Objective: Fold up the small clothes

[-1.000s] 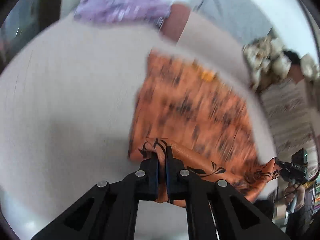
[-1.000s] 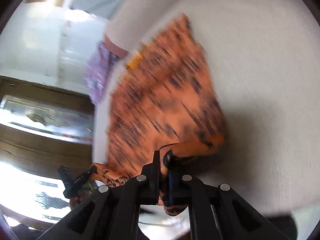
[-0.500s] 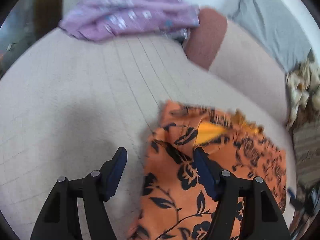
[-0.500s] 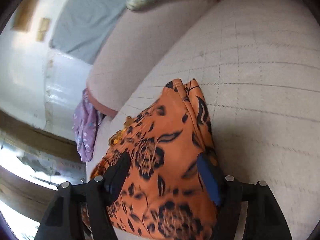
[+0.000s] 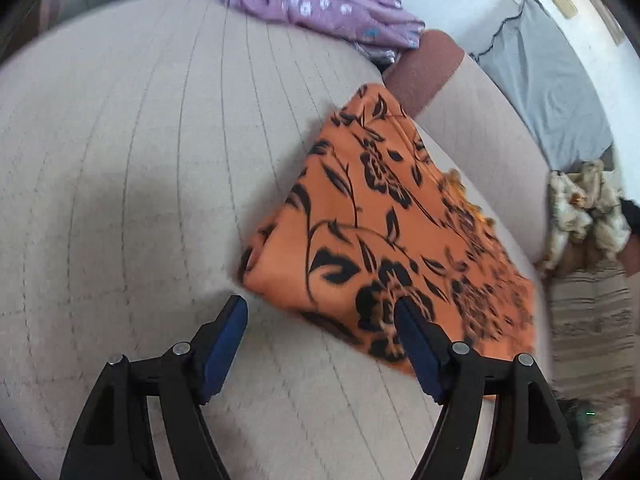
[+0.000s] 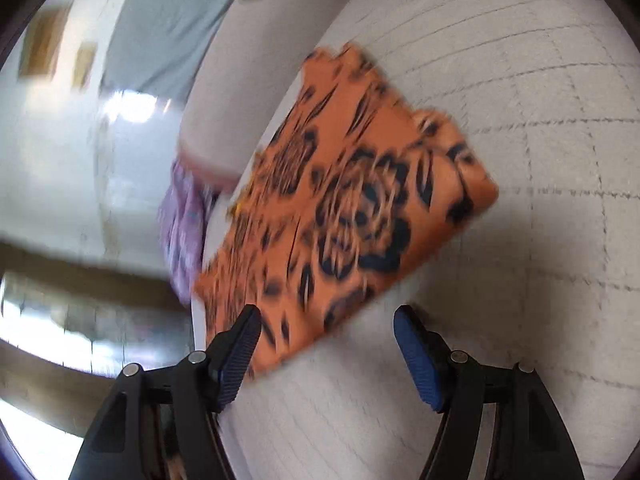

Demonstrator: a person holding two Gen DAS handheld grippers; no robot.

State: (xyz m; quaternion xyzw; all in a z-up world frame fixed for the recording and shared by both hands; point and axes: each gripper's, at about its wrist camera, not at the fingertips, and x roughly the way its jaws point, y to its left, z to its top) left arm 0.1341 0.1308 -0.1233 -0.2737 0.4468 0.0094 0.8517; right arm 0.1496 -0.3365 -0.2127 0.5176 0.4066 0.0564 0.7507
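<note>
An orange garment with a black flower print [image 5: 384, 232] lies folded flat on the beige quilted cushion [image 5: 132, 168]. My left gripper [image 5: 320, 312] is open and empty, just short of the garment's near corner, its right finger over the cloth edge. In the right wrist view the same garment [image 6: 344, 208] lies ahead, blurred by motion. My right gripper [image 6: 326, 320] is open and empty, just behind the garment's near edge.
A purple flowered cloth [image 5: 316, 4] lies at the cushion's far end beside a brown bolster [image 5: 424, 68]. A grey cloth [image 5: 548, 92] hangs at the back. A cream patterned heap [image 5: 584, 212] sits at the right. The purple cloth [image 6: 180, 232] shows left of the garment.
Both grippers were shut on the garment's corners a second ago. They have opened, let it go and pulled back. The garment now lies folded over on the cushion.
</note>
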